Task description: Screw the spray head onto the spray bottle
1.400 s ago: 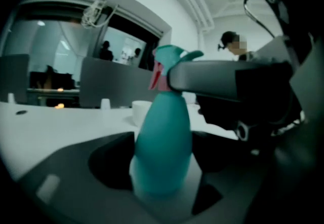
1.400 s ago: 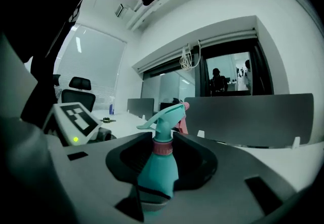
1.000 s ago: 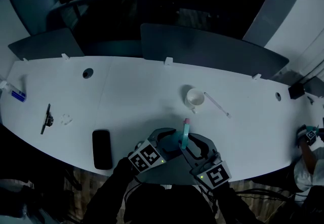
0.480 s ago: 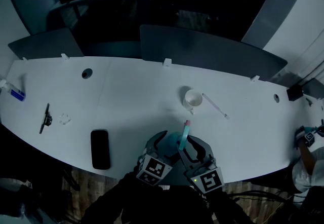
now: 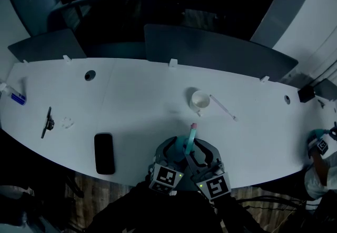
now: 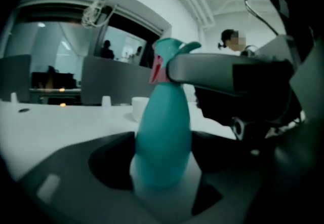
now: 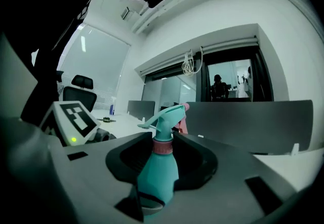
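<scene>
A teal spray bottle (image 5: pixel 188 146) stands upright near the front edge of the white table (image 5: pixel 137 100), with both grippers closed round it. Its spray head (image 7: pixel 169 115) sits on top above a pink collar (image 7: pixel 163 147). My left gripper (image 5: pixel 178 152) is shut on the bottle's lower body (image 6: pixel 163 137). My right gripper (image 5: pixel 197 151) comes in from the right and is shut on the spray head at the collar. One of its grey fingers (image 6: pixel 217 72) crosses the neck in the left gripper view. The pads' contact is hidden behind the bottle.
A white cup (image 5: pixel 200 100) and a thin white stick (image 5: pixel 223 108) lie beyond the bottle. A black phone (image 5: pixel 104 153) lies left of the grippers, with a small black tool (image 5: pixel 47 123) further left. Grey partitions (image 5: pixel 210 50) line the far edge.
The left gripper has swung round, its marker cube moving from the left to close beside the right gripper's cube. The bottle and the right gripper have stayed in place.
</scene>
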A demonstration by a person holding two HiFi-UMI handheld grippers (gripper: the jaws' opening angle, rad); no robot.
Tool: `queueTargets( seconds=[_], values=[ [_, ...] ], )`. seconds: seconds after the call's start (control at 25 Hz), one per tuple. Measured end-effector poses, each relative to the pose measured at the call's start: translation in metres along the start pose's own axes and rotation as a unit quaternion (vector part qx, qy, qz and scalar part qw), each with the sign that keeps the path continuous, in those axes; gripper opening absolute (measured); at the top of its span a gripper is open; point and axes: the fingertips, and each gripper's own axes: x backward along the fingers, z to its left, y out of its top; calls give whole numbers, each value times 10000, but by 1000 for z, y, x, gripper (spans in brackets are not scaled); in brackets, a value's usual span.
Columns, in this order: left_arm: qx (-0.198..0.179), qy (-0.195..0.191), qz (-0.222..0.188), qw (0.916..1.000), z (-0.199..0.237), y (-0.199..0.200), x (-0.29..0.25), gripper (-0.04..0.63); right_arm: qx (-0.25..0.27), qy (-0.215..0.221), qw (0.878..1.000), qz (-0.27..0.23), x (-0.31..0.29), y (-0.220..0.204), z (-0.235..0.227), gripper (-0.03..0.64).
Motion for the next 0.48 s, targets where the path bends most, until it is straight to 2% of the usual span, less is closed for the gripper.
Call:
queueTargets(
  seconds=[0.04,0.08,0.12,0.16,0.24,0.36,0.4,0.44,0.48],
  values=[
    [98,335,-12,9994,2,-1,0,350,41,-62,10000,25,-1,0,1,133],
    [149,488,28,9987,2,-2,0,351,20,-99,9999,42,-1,-1,1,133],
    [167,440,88,9989,1,-3,-1,351,-35,-106,9999,33,-1,0,0,132],
    [149,218,145,9995,1,-4,-1,356,-87,-77,9999,14,-1,0,0,133],
    [18,-546,318,9980,1,-7,3,371,-144,81,9998,54,0,-1,3,132],
    [-90,-1784,542,9824,-2,-8,2,386,-215,342,9992,63,1,-2,3,132],
    [-123,-2044,596,9770,-4,-8,0,374,-204,383,9991,19,0,-1,1,133],
    [-178,-2144,621,9746,-5,-9,0,371,-168,392,9991,-11,0,0,0,132],
    [-208,-2071,603,9762,-6,-8,-1,362,-128,367,9992,-18,0,0,-1,132]
  ],
)
